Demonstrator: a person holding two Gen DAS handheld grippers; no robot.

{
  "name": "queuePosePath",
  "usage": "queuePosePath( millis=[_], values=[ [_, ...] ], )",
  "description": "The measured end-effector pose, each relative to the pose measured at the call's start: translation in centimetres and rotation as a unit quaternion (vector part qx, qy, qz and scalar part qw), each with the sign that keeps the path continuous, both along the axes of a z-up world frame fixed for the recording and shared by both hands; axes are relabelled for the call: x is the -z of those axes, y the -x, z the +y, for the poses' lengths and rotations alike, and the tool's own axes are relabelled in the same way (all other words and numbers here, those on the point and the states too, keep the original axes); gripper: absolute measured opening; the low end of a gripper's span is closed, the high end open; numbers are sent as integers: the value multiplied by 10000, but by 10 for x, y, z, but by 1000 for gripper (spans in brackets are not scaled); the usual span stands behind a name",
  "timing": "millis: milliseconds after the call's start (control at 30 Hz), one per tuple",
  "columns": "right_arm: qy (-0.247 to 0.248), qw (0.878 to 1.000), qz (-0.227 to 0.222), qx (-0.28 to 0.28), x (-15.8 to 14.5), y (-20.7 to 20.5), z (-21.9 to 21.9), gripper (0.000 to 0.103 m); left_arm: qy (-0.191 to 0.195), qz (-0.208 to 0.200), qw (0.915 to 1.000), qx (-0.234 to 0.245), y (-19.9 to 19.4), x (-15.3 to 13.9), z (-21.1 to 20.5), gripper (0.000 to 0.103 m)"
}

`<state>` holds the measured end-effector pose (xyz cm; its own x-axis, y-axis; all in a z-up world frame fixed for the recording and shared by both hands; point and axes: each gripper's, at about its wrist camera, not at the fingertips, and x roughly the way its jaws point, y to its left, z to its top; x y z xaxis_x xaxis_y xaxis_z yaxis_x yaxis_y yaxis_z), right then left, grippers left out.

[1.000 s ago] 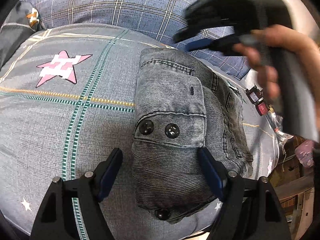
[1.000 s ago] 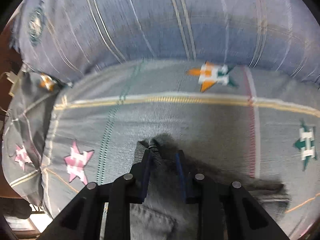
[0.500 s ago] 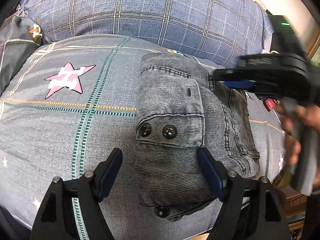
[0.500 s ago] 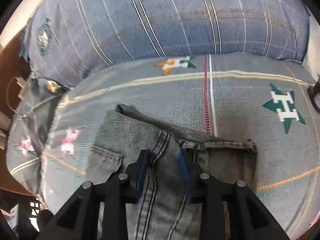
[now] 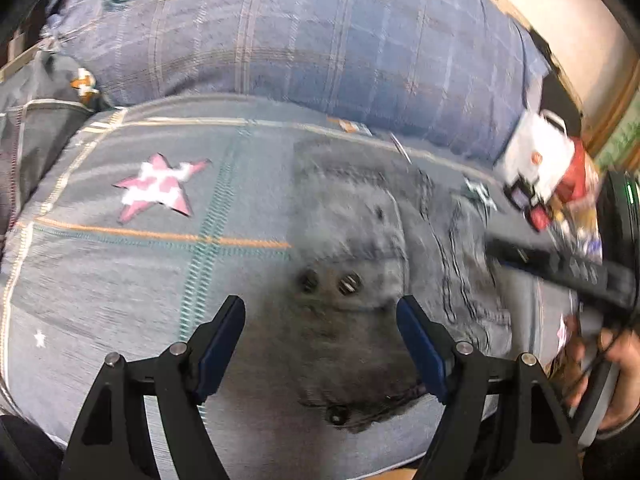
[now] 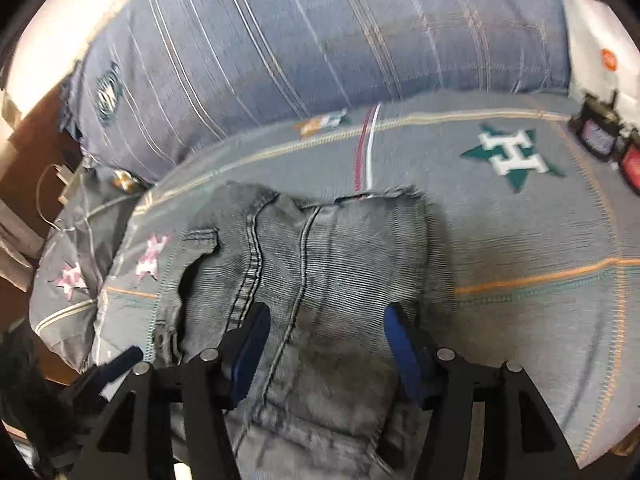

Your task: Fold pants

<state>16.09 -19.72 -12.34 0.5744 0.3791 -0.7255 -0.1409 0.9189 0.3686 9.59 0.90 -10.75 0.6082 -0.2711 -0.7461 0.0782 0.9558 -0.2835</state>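
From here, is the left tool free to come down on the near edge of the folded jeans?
Probably yes: the left tool is open above the jeans, with nothing between; the right tool sits off to the side.

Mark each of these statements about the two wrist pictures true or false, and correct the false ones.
1. The grey jeans lie folded on the star-patterned bedcover. True.
2. The right tool is clamped tight on a fold of denim. False: its jaws have just been opening and stand apart over the jeans, pressing nothing.
3. The left tool is open. True.
4. The star left of the jeans in the left wrist view is green. False: it is pink and white.
5. A plaid pillow lies beyond the jeans. True.
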Motion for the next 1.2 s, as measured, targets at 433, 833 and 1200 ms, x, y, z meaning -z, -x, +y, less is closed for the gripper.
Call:
queuePosePath(
  millis=[433,833,1200],
  values=[
    [-1273,9892,702,157,51,0,-66,63,703,704,9941,440,-53,24,-6,79],
    [-1412,9881,429,-442,68,3,-48,99,220,711,9940,796,-59,43,-36,97],
    [-488,9961,733,-12,53,-1,-23,34,-184,732,9936,840,-55,30,-53,63]
  ],
)
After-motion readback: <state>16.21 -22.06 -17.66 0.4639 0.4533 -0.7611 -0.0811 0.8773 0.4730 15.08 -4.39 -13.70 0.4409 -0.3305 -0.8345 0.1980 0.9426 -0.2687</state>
